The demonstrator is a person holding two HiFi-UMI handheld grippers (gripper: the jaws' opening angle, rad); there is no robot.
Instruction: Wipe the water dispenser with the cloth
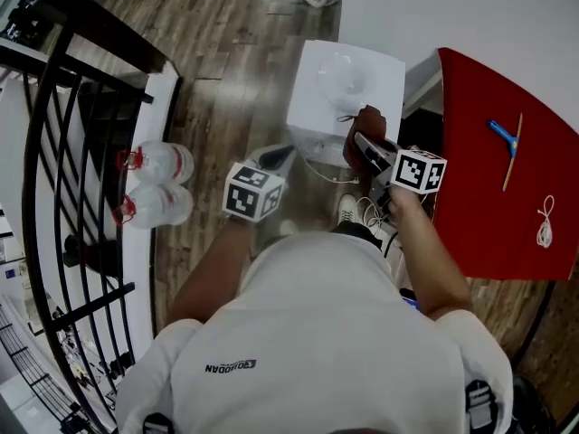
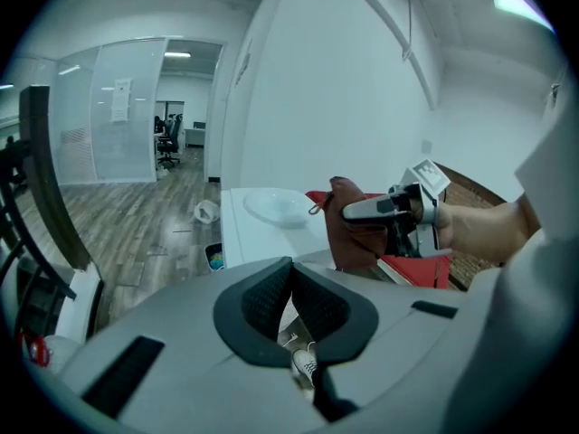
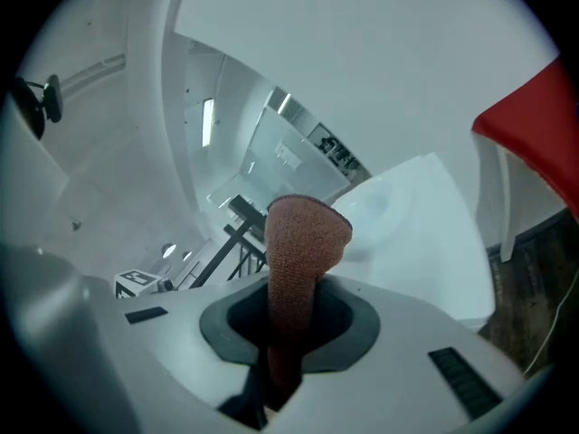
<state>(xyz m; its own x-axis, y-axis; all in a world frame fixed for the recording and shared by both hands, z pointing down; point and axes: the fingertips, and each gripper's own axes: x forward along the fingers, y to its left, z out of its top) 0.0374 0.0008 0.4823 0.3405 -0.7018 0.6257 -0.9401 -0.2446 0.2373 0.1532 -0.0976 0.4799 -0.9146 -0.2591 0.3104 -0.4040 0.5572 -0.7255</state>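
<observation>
The white water dispenser [image 1: 344,84] stands ahead of me against the wall, its top showing a round recess. A reddish-brown cloth [image 1: 364,134] is pinched in my right gripper [image 1: 369,146] and hangs at the dispenser's near right corner. In the right gripper view the cloth [image 3: 306,238] stands up between the jaws, with the dispenser top [image 3: 425,233] behind it. My left gripper [image 1: 282,155] hovers left of the dispenser's front, jaws closed on nothing [image 2: 289,268]. The left gripper view also shows the dispenser [image 2: 271,220], the cloth [image 2: 353,242] and the right gripper [image 2: 366,209].
A red table [image 1: 488,215] at the right carries a blue squeegee [image 1: 505,138] and a white cord [image 1: 545,221]. Two water bottles [image 1: 161,183] lie on the floor at the left beside a black railing [image 1: 63,152]. Cables [image 1: 321,170] trail below the dispenser.
</observation>
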